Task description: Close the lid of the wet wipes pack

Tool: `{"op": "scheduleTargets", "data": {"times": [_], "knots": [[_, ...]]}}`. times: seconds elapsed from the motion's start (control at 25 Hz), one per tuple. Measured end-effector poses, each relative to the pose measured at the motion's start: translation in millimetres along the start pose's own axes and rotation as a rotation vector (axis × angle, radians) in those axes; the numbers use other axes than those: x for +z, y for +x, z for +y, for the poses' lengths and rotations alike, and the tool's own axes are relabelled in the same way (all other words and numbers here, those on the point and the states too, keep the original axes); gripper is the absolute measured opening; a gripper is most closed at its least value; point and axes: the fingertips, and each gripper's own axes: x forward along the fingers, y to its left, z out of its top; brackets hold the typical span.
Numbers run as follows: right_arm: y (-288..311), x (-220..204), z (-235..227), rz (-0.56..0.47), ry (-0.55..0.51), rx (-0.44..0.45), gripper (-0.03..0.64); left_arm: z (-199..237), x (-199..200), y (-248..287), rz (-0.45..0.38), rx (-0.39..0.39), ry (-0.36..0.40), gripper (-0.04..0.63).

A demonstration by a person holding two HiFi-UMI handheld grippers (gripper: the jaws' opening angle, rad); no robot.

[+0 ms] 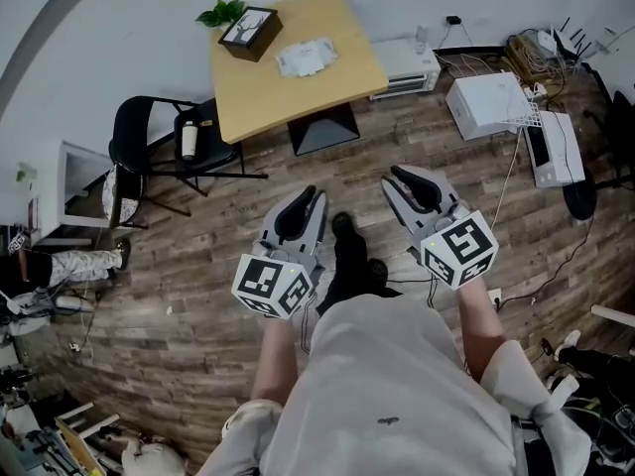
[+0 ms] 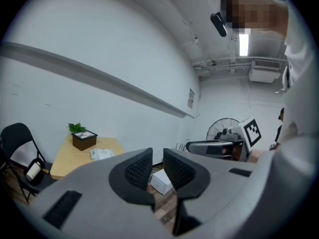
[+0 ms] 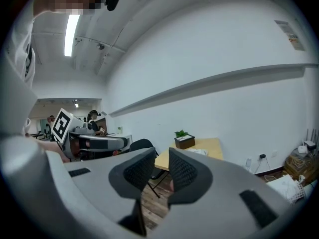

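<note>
1. Here we see the wet wipes pack (image 1: 306,57), white and flat, on the wooden table (image 1: 327,92) at 12 o'clock from us; its lid is too small to make out.
2. Our left gripper (image 1: 306,196) and right gripper (image 1: 401,176) have their jaws slightly apart, with nothing between them, well apart from the pack.

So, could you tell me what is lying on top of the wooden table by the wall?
On the table sit a dark box with green leaves by it, and a white wipes pack alongside. The pack is too small to tell whether its lid is open.
</note>
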Motion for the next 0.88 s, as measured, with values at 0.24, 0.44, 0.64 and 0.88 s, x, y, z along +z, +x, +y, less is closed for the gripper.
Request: {"op": "scheduleTargets", "data": {"times": [0.24, 0.44, 0.64, 0.88], "knots": [[38.2, 8.7, -22.6, 0.020, -0.002, -0.010, 0.127, 44.6, 5.3, 17.7, 0.004, 0.014, -0.005, 0.086], [80.9, 16.5, -49.0, 0.042, 0.003, -0.018, 0.128, 86.5, 11.9, 45.0, 0.012, 0.016, -0.019, 0.101], [125.4, 28.0, -71.1, 0.057, -0.007, -0.033, 0.127, 126.5, 23.0, 78.5, 0.022, -0.006, -0.017, 0.103], [168.2, 47.7, -88.9, 0.059, -0.022, -0.048, 0.128, 162.4, 45.6, 108.1, 0.008, -0.039, -0.002, 0.104]]}}
